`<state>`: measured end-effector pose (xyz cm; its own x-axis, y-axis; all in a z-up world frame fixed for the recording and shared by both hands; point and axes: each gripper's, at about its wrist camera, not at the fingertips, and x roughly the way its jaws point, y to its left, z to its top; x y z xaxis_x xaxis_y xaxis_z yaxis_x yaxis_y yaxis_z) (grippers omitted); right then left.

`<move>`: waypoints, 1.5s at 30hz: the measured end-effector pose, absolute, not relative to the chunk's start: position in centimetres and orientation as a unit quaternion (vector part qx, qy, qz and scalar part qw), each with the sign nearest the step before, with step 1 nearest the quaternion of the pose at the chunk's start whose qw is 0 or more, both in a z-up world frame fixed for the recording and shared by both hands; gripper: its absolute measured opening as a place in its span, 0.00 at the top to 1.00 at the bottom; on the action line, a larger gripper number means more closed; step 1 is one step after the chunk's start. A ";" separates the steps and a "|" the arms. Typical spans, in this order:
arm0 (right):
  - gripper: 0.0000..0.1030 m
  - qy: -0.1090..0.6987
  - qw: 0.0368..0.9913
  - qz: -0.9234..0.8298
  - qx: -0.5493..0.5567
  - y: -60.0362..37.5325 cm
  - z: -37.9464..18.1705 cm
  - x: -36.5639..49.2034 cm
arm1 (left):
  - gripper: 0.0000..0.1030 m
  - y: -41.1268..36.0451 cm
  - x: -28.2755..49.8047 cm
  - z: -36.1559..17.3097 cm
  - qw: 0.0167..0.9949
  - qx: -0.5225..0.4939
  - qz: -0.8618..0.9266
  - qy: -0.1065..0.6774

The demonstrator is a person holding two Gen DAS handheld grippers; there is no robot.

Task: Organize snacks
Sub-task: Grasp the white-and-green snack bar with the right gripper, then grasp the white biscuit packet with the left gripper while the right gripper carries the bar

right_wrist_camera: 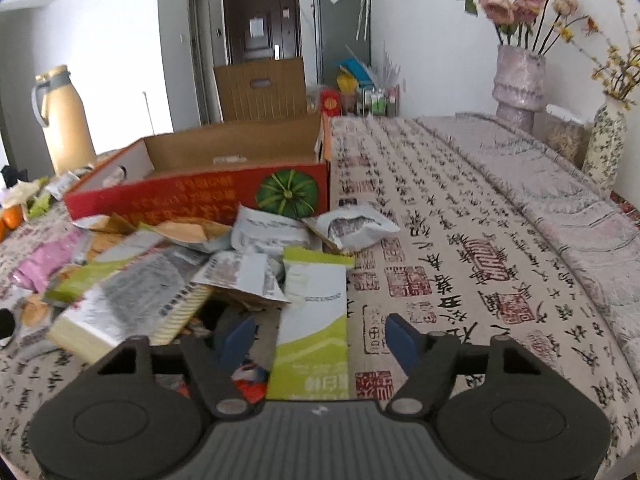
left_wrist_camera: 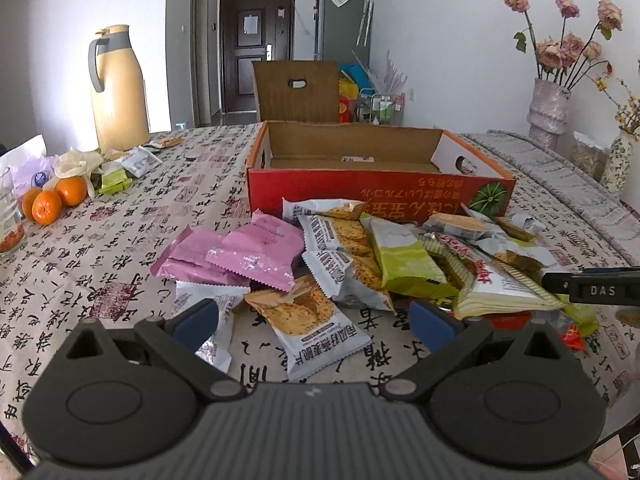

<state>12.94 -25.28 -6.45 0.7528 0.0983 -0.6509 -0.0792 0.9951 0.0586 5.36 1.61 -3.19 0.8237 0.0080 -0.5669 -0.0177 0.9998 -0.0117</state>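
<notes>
A heap of snack packs lies on the patterned tablecloth in front of an open red cardboard box [left_wrist_camera: 360,194] [right_wrist_camera: 180,198]. Pink packs [left_wrist_camera: 240,256] sit at the heap's left and a green pack [left_wrist_camera: 404,264] in its middle. My left gripper [left_wrist_camera: 314,320] stands open low over the cloth, with an orange-and-white cracker pack [left_wrist_camera: 308,320] lying between its fingers, untouched. My right gripper [right_wrist_camera: 320,340] is open around a green-and-white pack [right_wrist_camera: 312,320], with a gap at each pad. A small white pack [left_wrist_camera: 358,159] lies inside the box.
At the left stand a yellow thermos jug [left_wrist_camera: 118,92], oranges [left_wrist_camera: 54,200], loose wrappers and a glass [left_wrist_camera: 8,216]. Two vases with dried flowers [right_wrist_camera: 520,80] [right_wrist_camera: 604,144] stand at the far right. A bare stretch of cloth [right_wrist_camera: 460,240] lies right of the heap.
</notes>
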 end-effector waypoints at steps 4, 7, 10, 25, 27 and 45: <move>0.47 0.363 0.930 0.046 0.013 -25.0 -7.4 13.9 | 0.00 1.8 5.9 -3.5 0.953 -0.012 0.008 0.303; 0.49 0.361 0.931 0.043 0.003 -24.8 -7.8 13.9 | 0.00 1.8 6.3 -3.8 0.951 -0.012 0.007 0.309; 0.60 0.357 0.933 0.048 -0.005 -24.7 -7.8 13.8 | 0.00 1.8 6.5 -4.1 0.949 -0.013 0.006 0.314; 0.65 0.322 0.946 0.046 0.019 -25.8 -6.7 11.7 | 0.00 4.3 6.8 -3.6 0.949 -0.009 0.035 0.312; 0.65 0.315 0.948 0.042 0.025 -26.1 -6.5 11.4 | 0.00 5.2 7.1 -3.7 0.948 -0.010 0.044 0.315; 0.65 0.304 0.951 0.034 0.041 -26.3 -6.4 11.0 | 0.39 8.7 9.1 -6.5 0.932 -0.023 0.066 0.356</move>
<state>10.99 -26.26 -6.40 0.8125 0.0889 -0.5762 -0.0390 0.9944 0.0984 9.12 8.66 -6.51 0.7379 0.1069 -0.6664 -0.1391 0.9903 0.0048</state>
